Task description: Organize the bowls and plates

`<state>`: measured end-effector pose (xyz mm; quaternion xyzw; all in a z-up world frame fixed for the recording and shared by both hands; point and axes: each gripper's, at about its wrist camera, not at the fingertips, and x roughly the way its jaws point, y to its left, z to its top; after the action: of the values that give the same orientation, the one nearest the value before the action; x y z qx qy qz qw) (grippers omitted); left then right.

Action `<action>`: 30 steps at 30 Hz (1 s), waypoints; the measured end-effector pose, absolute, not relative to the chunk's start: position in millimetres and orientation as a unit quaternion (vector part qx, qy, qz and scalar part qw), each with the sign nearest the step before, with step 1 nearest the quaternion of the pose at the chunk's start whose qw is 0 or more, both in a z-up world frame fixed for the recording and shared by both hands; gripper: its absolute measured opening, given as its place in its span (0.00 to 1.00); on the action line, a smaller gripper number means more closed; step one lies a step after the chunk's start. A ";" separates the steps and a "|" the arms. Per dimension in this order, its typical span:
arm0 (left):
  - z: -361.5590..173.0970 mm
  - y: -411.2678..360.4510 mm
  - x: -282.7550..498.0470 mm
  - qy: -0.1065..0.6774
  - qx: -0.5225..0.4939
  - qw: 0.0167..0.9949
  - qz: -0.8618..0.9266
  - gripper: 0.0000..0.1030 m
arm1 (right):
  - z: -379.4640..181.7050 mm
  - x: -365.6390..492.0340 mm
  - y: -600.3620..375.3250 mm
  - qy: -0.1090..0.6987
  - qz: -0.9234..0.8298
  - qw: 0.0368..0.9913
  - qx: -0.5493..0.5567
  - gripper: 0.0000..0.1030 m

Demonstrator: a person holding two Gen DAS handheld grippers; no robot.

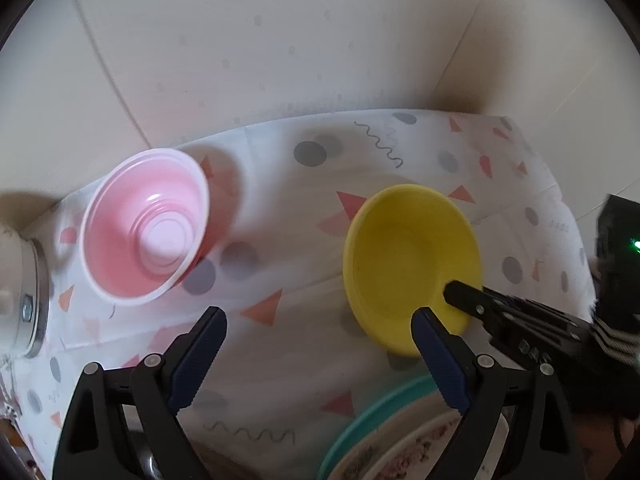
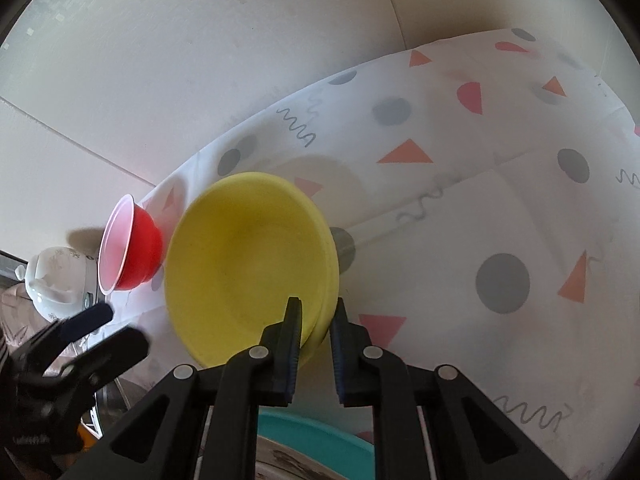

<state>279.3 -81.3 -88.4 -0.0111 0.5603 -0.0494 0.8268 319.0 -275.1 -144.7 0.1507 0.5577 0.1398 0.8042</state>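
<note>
A yellow bowl (image 2: 248, 264) is tilted up off the patterned tablecloth (image 2: 500, 208), its near rim pinched between the fingers of my right gripper (image 2: 316, 308), which is shut on it. The left wrist view shows the same yellow bowl (image 1: 408, 256) with my right gripper (image 1: 460, 296) clamped on its rim. My left gripper (image 1: 320, 320) hangs open above bare cloth, between the yellow bowl and a red bowl with a pale pink inside (image 1: 148, 228). That red bowl (image 2: 132, 252) stands at the table's far left edge. A teal plate (image 1: 360, 424) with a floral plate (image 1: 408, 452) on it lies under the grippers.
A white floral teapot (image 2: 52, 276) stands off the table's left end, and a white and metal object (image 1: 24, 300) shows at the left edge. The table's far edge (image 1: 360, 114) meets a pale tiled floor. The teal plate (image 2: 316, 432) sits at the near edge.
</note>
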 end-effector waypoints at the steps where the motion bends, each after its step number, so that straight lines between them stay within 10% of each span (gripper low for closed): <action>1: -90.9 -83.9 281.4 0.562 -0.008 0.825 -0.048 0.86 | -145.5 318.7 -275.9 0.557 0.139 0.804 0.153 0.13; 6: -108.5 -91.7 293.4 0.589 -0.013 0.806 -0.063 0.50 | -145.5 315.9 -281.1 0.555 0.137 0.805 0.157 0.13; 16: -119.1 -105.8 295.7 0.593 0.003 0.801 -0.081 0.17 | -147.5 316.1 -280.2 0.561 0.152 0.796 0.171 0.13; 30: -99.8 -99.7 273.8 0.562 0.022 0.822 -0.090 0.14 | -131.8 304.4 -284.6 0.542 0.148 0.808 0.176 0.09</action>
<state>273.8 -99.7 -99.8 0.0224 0.5619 -0.0898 0.8220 304.4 -284.6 -131.8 0.1756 0.5422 0.1478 0.8083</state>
